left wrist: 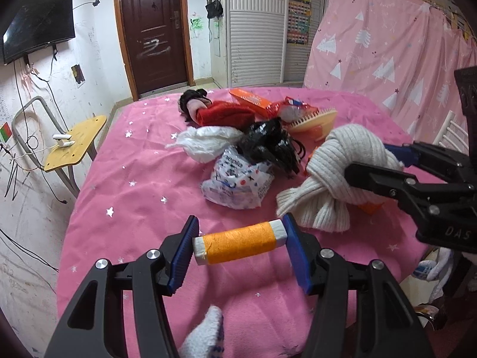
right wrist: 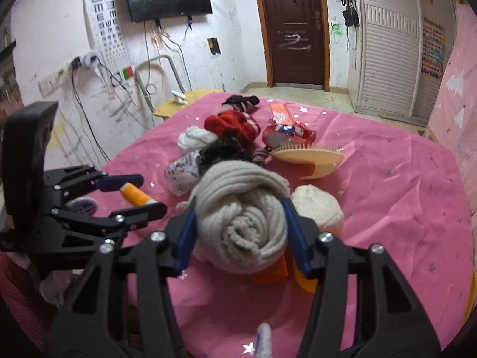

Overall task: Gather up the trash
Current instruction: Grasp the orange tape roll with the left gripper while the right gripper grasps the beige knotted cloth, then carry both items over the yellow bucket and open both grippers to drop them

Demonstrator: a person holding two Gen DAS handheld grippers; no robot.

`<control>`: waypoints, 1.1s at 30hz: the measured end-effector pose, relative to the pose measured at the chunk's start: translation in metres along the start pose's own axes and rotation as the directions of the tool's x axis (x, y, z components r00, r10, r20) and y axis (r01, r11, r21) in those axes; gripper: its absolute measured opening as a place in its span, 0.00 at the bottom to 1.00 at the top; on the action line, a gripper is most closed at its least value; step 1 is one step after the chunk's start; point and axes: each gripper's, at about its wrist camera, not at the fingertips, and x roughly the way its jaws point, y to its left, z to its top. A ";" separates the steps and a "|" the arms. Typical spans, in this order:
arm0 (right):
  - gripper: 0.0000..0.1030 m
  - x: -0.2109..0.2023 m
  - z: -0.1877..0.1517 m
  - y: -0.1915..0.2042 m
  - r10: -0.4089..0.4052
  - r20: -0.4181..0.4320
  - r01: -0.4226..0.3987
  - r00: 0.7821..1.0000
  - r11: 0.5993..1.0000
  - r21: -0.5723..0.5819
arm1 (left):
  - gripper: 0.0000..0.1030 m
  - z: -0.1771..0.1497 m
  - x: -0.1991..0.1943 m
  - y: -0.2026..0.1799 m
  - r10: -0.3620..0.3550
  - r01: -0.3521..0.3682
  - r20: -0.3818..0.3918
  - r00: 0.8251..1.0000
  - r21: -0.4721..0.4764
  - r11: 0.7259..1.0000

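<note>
The spool of orange thread [left wrist: 238, 242] sat crosswise between the blue pads of the left gripper [left wrist: 240, 246], its white ends touching both pads, so the jaws were narrowed and clamped on it just above the pink bedspread [left wrist: 143, 179]. That gripper pointed downward toward the bed. In the right wrist view the same spool [right wrist: 135, 197] showed between the left gripper's [right wrist: 131, 192] fingers at the left side.

The right gripper [right wrist: 240, 232] also angled down, reaching in from the right of the left one. Its blue pads pressed against both sides of a rolled cream knitted garment [right wrist: 241, 223], holding it at a middling width. In the left wrist view the garment [left wrist: 337, 173] bulged out around the right gripper [left wrist: 378, 167], its loose end trailing onto the bedspread beside the spool.

Under the garment lay something flat and orange [right wrist: 271, 274]. Just beyond it sat a ball of cream yarn [right wrist: 319, 208] and a cream hairbrush [right wrist: 310, 158] with its bristles up. Further along the bed a heap was piled close together: a printed plastic bag [left wrist: 238, 182], a crumpled black bag [left wrist: 268, 146], a white cloth [left wrist: 205, 143], a red garment [left wrist: 226, 113], a red wrapper [right wrist: 289, 132] and an orange box [left wrist: 250, 100]. A yellow chair [left wrist: 74, 143] stood beside the bed, near the wall.
</note>
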 end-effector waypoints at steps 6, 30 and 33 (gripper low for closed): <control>0.49 -0.030 0.014 -0.013 0.051 0.124 -0.059 0.991 0.996 0.063 | 0.48 0.015 -0.014 -0.001 0.012 -0.012 0.040 0.999 -0.001 1.000; 0.49 -0.172 -0.044 -0.210 -0.515 0.189 0.407 0.836 0.813 0.417 | 0.48 0.153 -0.013 -0.205 -0.285 0.245 0.127 0.950 0.262 0.933; 0.50 -0.171 -0.061 -0.229 -0.560 0.142 0.451 0.816 0.771 0.449 | 0.48 0.156 -0.004 -0.241 -0.325 0.286 0.088 0.942 0.300 0.910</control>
